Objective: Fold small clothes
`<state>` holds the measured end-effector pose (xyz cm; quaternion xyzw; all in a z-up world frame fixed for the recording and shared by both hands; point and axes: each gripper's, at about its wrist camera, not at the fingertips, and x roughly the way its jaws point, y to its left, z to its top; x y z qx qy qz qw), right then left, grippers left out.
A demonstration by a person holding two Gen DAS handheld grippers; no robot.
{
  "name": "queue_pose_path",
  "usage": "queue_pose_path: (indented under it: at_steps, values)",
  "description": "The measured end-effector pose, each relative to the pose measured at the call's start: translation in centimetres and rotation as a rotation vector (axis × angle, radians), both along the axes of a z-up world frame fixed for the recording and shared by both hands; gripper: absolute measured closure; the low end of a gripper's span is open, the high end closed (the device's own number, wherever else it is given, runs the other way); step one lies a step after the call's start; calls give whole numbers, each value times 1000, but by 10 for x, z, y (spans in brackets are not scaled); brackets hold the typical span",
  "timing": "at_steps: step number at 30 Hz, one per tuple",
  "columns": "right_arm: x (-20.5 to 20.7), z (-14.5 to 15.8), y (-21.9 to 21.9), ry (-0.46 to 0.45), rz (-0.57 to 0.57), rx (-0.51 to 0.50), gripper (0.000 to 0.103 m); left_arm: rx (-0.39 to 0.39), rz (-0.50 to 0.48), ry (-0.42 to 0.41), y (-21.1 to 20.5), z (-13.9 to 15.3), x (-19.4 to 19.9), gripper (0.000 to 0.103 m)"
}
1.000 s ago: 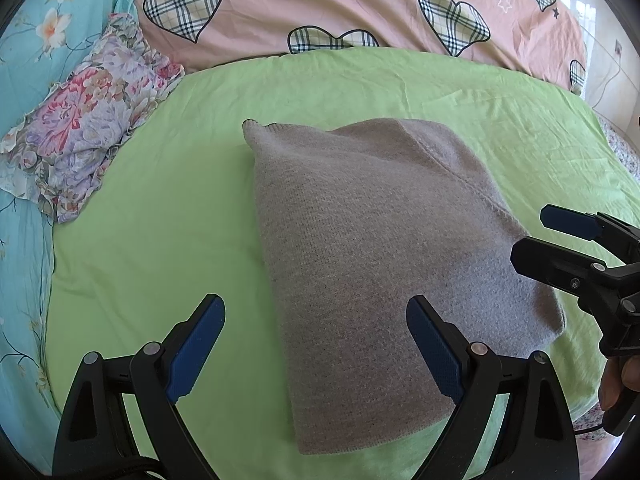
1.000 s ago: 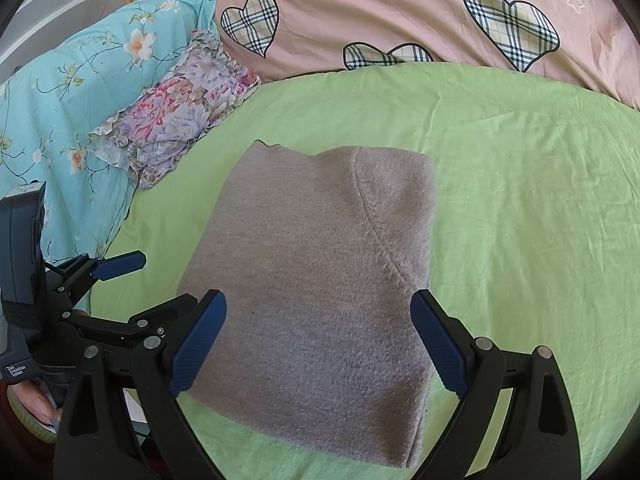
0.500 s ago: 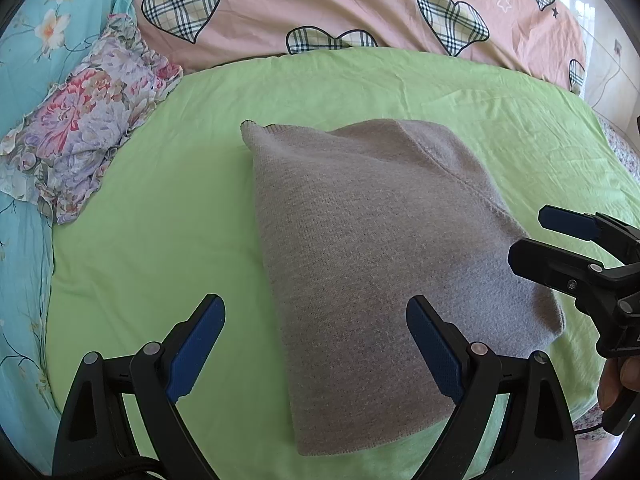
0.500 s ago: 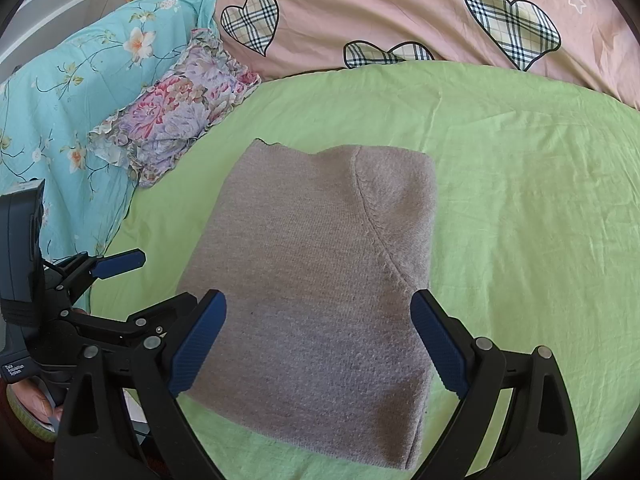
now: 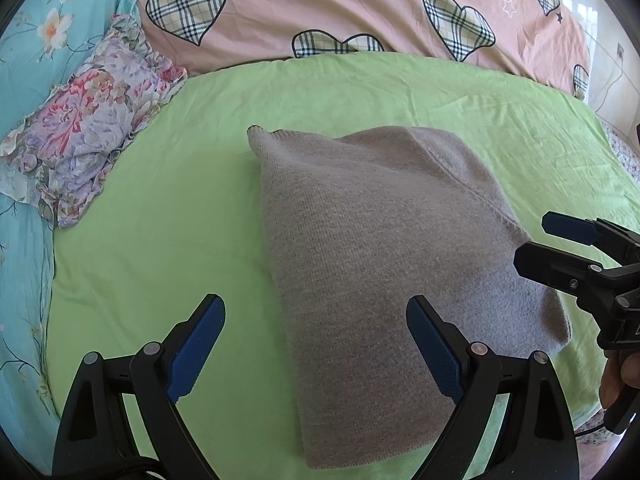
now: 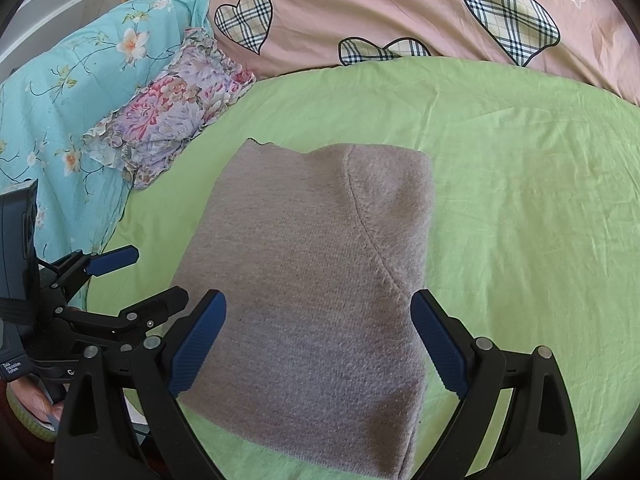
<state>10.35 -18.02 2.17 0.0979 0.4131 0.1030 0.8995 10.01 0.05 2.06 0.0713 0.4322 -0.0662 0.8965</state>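
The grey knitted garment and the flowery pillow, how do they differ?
The grey knitted garment is plain, while the flowery pillow is printed with pink and purple blooms. The garment's edges are straight folds; the pillow's are ruffled. The garment lies mid-sheet on the green sheet; the pillow overlaps its far-left edge. Neither is held.

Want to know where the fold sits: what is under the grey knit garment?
The grey knit garment lies flat on the green sheet, which shows all around it. Anything beneath it is covered.

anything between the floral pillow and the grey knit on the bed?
No. Only bare green sheet lies between the floral pillow and the folded grey knit; they lie apart. Both wrist views show it, most plainly the left.
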Motion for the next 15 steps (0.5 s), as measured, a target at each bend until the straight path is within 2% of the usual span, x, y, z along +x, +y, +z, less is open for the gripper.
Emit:
queue_pose_path:
  at_steps: [15]
  values:
    - [4, -1, -2, 2, 0, 14, 9, -40, 77, 34, 19, -3, 13, 10]
